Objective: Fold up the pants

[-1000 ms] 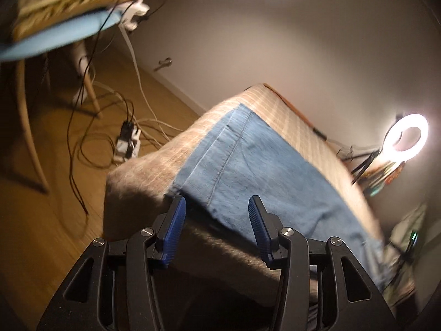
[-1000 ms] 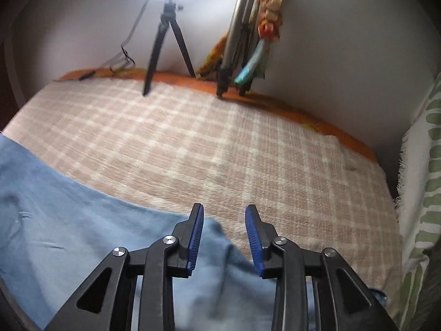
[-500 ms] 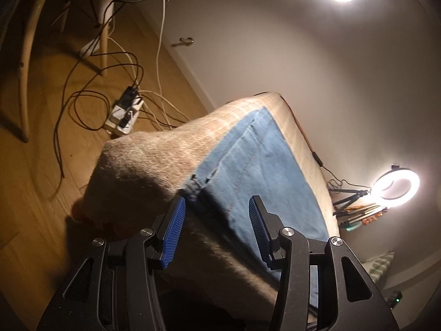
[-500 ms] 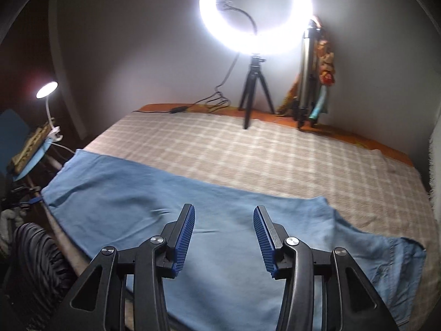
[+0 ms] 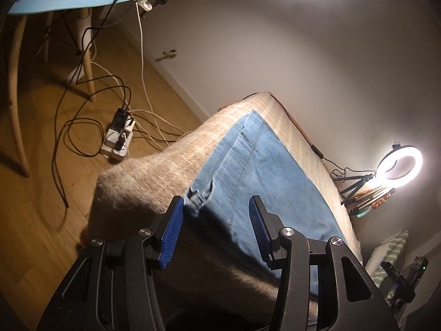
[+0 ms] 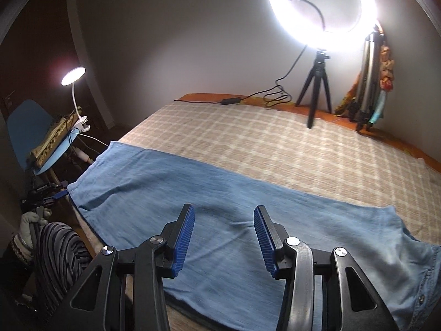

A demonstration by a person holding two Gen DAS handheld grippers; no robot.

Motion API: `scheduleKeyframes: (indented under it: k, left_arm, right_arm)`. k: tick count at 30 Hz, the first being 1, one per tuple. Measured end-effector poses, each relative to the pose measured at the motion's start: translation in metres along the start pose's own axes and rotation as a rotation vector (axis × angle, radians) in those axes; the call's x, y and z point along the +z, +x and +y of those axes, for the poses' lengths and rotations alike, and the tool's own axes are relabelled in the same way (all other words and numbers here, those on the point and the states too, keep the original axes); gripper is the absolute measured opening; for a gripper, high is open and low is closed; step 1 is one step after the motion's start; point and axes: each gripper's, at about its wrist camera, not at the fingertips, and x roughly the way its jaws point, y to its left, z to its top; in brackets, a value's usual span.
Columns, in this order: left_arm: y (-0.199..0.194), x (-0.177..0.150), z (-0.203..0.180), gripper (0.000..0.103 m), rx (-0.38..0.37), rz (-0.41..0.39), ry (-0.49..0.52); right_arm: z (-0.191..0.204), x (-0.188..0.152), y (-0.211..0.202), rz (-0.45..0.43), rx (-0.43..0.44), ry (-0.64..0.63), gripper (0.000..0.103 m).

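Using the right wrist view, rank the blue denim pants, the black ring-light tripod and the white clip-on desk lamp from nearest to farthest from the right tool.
1. Blue denim pants: spread on the checked bedcover directly under the right tool.
2. White clip-on desk lamp: far left, beyond the bed's edge.
3. Black ring-light tripod: upper right, by the wall; too close to call against the lamp.

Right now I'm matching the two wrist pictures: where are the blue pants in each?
Left wrist: pants run from centre toward lower right along the bed edge.
Right wrist: pants span the lower half, left to right.
Shared landmark: ring light.
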Motion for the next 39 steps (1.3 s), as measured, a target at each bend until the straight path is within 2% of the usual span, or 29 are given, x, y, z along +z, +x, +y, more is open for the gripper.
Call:
scheduleKeyframes:
  k: [4, 7, 10, 12, 14, 15, 18, 20, 23, 28, 33, 35, 39]
  left_arm:
    - [0.012, 0.003, 0.003, 0.047, -0.042, 0.053, -0.005]
    - [0.018, 0.0, -0.008, 0.047, -0.07, 0.085, 0.057]
    - [0.017, -0.002, -0.012, 0.045, -0.064, 0.079, 0.094]
    - [0.02, -0.001, -0.012, 0.037, -0.067, 0.086, 0.103]
    - [0.021, 0.004, -0.013, 0.018, -0.046, 0.091, 0.13]
    - [0.021, 0.007, -0.016, 0.016, -0.047, 0.092, 0.148]
    - [0.022, 0.015, -0.037, 0.014, -0.051, 0.098, 0.269]
    - [0.021, 0.018, -0.056, 0.013, -0.047, 0.101, 0.367]
    - [0.013, 0.019, -0.083, 0.012, -0.038, 0.092, 0.5]
    - [-0.002, 0.02, -0.124, 0.011, -0.111, 0.08, 0.578]
    - [-0.001, -0.001, -0.159, 0.011, -0.156, 0.078, 0.654]
    - [0.004, -0.011, -0.165, 0.011, -0.165, 0.084, 0.671]
    - [0.013, -0.03, -0.171, 0.011, -0.177, 0.094, 0.667]
  right_arm:
    - [0.022, 0.006, 0.014, 0.008, 0.045, 0.018, 0.047]
    - [0.04, 0.013, 0.03, 0.027, 0.07, 0.016, 0.047]
    - [0.061, 0.02, 0.045, 0.039, 0.103, 0.005, 0.047]
    - [0.075, 0.023, 0.055, 0.053, 0.136, -0.009, 0.047]
    - [0.087, 0.028, 0.066, 0.071, 0.165, -0.014, 0.047]
    - [0.091, 0.029, 0.069, 0.078, 0.178, -0.013, 0.047]
    - [0.107, 0.034, 0.083, 0.107, 0.223, -0.017, 0.05]
    - [0.119, 0.038, 0.091, 0.121, 0.243, -0.025, 0.063]
    - [0.13, 0.047, 0.105, 0.155, 0.29, -0.014, 0.069]
    - [0.15, 0.077, 0.139, 0.206, 0.387, 0.0, 0.069]
    - [0.18, 0.111, 0.18, 0.284, 0.502, 0.008, 0.069]
    - [0.199, 0.122, 0.203, 0.342, 0.568, 0.009, 0.072]
    - [0.225, 0.133, 0.249, 0.437, 0.585, 0.012, 0.073]
